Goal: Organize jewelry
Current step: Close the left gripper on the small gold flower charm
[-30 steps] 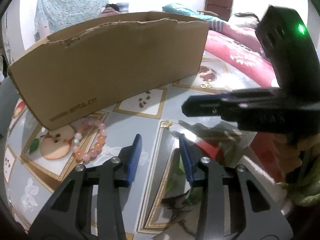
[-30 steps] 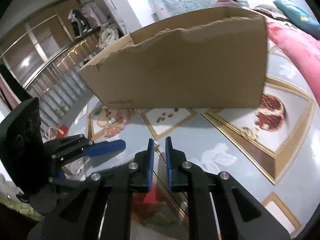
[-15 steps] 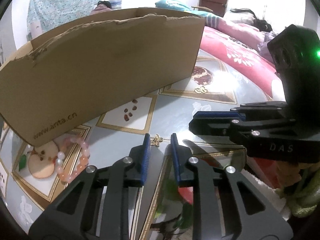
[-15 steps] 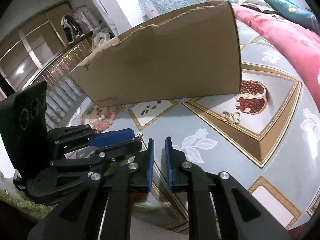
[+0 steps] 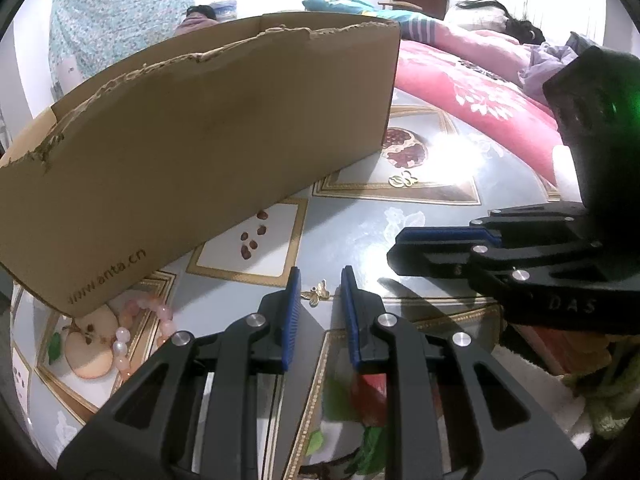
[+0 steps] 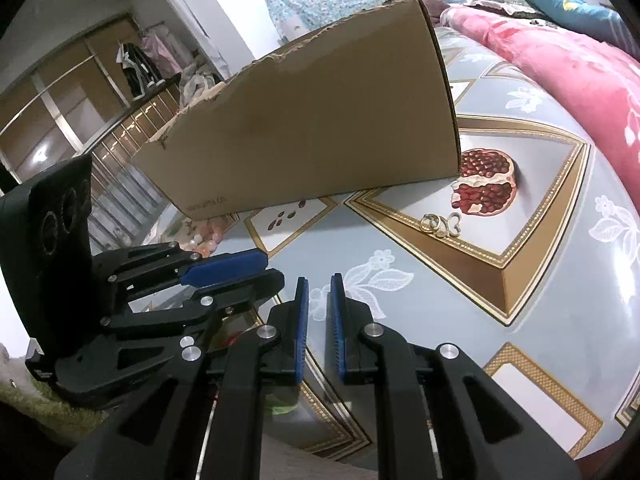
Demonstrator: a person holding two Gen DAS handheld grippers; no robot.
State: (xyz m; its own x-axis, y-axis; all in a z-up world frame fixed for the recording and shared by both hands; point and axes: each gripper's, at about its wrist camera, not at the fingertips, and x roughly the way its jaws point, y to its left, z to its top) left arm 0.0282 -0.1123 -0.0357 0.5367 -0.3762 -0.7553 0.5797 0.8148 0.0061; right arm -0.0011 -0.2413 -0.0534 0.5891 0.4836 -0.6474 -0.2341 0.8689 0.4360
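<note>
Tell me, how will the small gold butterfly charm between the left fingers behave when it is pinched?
The butterfly charm lies thin and flat on the glossy tablecloth, so it will probably slide. It looks light, likely shifting under the left gripper.

a small gold butterfly charm point(image 5: 316, 293) lies flat near; gold rings point(image 6: 440, 224) lie far right; pink bead bracelet point(image 5: 136, 332) left, beside the cardboard box point(image 5: 192, 152).

Table point(image 5: 360, 232) with blue, fruit-patterned cloth. Lying on it: cardboard box point(image 5: 192, 152), upper left; pink bead bracelet point(image 5: 132, 328), lower left; gold butterfly charm point(image 5: 316, 293), centre; gold rings point(image 6: 440, 224), right of centre.
</note>
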